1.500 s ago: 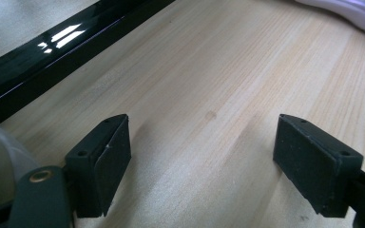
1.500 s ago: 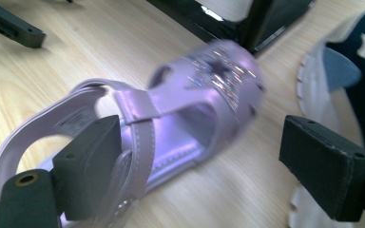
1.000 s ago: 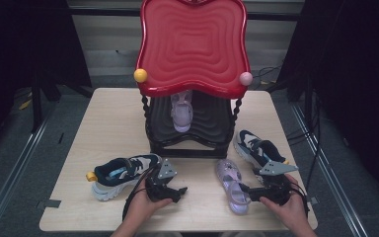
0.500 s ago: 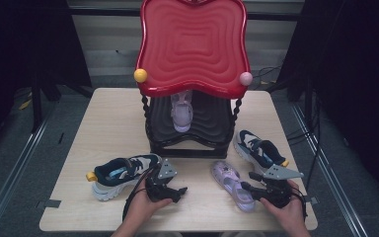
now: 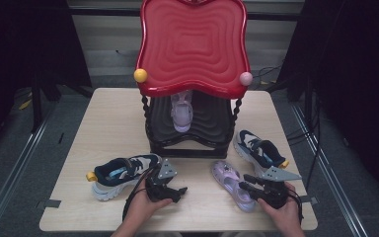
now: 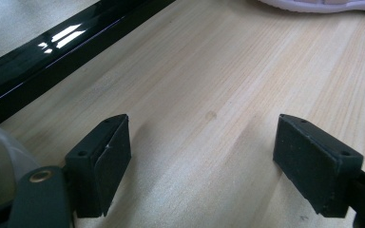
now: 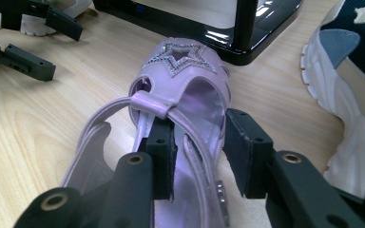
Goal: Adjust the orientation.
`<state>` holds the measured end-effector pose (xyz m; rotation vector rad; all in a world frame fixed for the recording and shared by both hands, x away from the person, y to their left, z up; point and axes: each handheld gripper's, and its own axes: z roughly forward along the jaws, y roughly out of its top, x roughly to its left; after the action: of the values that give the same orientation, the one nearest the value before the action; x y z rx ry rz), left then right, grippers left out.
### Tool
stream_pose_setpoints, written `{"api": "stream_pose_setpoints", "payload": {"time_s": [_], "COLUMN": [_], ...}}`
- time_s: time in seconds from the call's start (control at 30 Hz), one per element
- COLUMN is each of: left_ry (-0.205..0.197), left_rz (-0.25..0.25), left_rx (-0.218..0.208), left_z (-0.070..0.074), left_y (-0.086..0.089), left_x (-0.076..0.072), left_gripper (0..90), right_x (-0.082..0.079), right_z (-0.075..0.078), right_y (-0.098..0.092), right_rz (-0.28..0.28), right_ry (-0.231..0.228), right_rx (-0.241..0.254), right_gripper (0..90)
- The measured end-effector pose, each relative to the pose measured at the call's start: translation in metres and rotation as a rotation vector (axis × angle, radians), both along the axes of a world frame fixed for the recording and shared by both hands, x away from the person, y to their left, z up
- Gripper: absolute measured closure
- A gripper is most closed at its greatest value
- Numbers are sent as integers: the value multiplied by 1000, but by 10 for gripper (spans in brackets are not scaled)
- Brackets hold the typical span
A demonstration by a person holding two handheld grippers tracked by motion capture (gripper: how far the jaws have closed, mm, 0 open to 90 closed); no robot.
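— So how far along does the shoe sorting look?

— About a quarter, I'd judge. 1 lilac strappy sandal already sits on the lower black shelf of the red-topped wavy shoe rack. Its partner, the lilac plastic sandal with a glittery star on the toe, lies on the table in front of the rack, right of centre.

— Is it being picked up?

— Nearly. The right gripper has just been closing its jaws; the ankle strap and the sandal's right side wall sit between them, and the jaws look snug against it. The left gripper rests with jaws apart over bare wood.

— What's left?

— That sandal, plus 2 navy-and-white sneakers, 1 at each side.

— And the setting?

— A pale wooden table, grey floor, dark curtains around.
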<state>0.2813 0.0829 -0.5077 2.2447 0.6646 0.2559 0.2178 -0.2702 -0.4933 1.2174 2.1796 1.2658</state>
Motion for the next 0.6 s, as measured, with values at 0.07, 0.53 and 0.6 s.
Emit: {"api": "stream_pose_setpoints", "payload": {"time_s": [0.07,0.53,0.6], "left_ry": [0,0,1], "left_rz": [0,0,0], "left_rx": [0,0,0], "left_z": [0,0,0], "left_y": [0,0,0], "left_x": [0,0,0], "left_gripper": [198,198,198], "right_x": [0,-4,-4], "right_z": [0,-4,-4], "right_y": [1,0,0], "right_rz": [3,7,6], "right_ry": [-4,1,1], "right_rx": [-11,-42,-47], "right_gripper": [643,700,719]}}
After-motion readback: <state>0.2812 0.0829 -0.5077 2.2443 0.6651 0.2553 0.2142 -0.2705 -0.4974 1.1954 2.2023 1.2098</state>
